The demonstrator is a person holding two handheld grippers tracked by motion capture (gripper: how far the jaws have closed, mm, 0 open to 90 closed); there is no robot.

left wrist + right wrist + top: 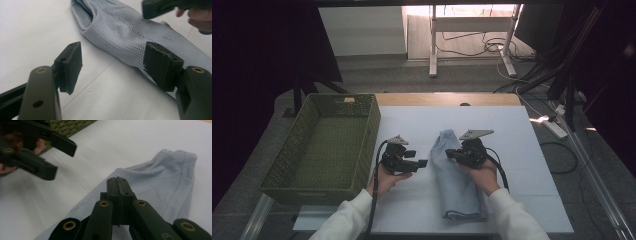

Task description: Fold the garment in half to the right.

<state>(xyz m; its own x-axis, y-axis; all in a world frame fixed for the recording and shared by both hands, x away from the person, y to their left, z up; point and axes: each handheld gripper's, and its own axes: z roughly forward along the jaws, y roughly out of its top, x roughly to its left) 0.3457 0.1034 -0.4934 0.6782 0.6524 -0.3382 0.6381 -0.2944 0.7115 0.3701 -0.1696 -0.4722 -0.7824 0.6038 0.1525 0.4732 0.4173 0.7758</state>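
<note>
One light-blue garment lies folded lengthwise on your white table, right of the green basket. Your right gripper hovers above it, jaws closed, empty. Your left gripper, jaws apart, sits beside it, basket-side.

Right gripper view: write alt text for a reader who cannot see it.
The right gripper, jaws shut with nothing between them, hangs over a folded pale blue garment on a white table. The left gripper stands open beside a green woven basket.
</note>
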